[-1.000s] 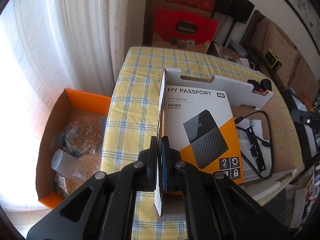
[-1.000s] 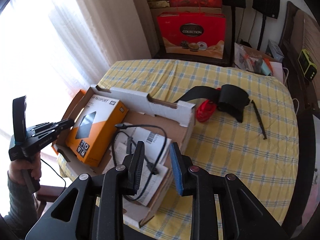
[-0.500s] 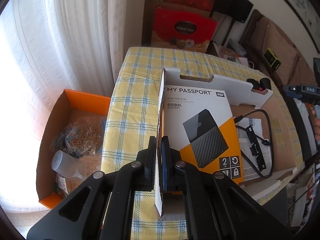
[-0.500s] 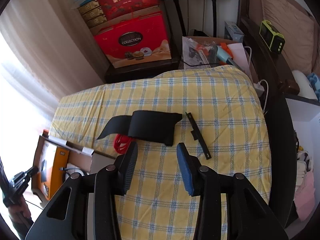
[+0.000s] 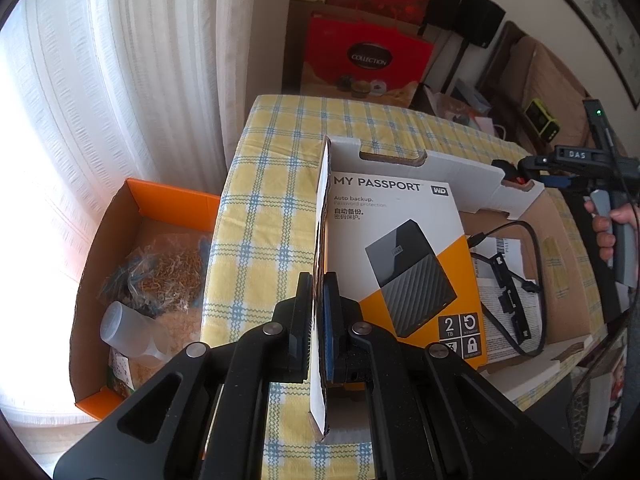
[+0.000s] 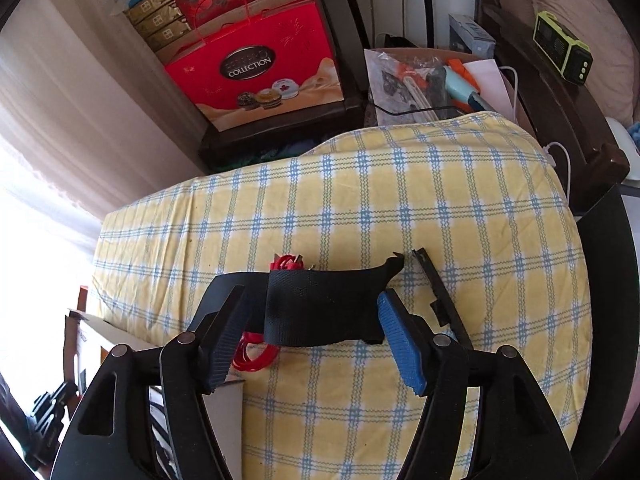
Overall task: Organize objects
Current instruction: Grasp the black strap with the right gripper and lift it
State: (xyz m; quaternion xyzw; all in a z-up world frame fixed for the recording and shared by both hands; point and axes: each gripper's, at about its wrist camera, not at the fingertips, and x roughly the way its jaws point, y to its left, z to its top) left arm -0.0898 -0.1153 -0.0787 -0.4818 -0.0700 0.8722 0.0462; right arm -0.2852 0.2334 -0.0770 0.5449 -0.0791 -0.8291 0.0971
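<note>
The left gripper (image 5: 319, 312) is clamped on the upright side flap (image 5: 322, 240) of a shallow cardboard box (image 5: 460, 166) — its jaws are pressed flat on the card from both sides. The box lies on a bench (image 5: 264, 216) covered with a yellow and blue checked cloth. Inside the box a hard-drive carton (image 5: 400, 248), white and orange, lies flat against the held flap, and beside it a black cable (image 5: 532, 264) is looped over printed papers (image 5: 504, 292). On the floor, left of the bench, an orange-lined box (image 5: 132, 264) with a plastic bottle (image 5: 128, 330) and a bag of shreds is seen.

The right gripper (image 6: 316, 336) is held above the cloth with its jaws wide and opening; nothing is pressed by them. A black strap (image 6: 320, 304) lies on the cloth between the fingertips as seen from the right wrist, though whether it is touched cannot be told. Red cord (image 6: 256, 356) is tucked under the strap, showing at its near and far edges. A thin black strip (image 6: 440, 292) lies just to the right of the strap. The corner of the cardboard box (image 6: 104, 332) is seen at the lower left.
</note>
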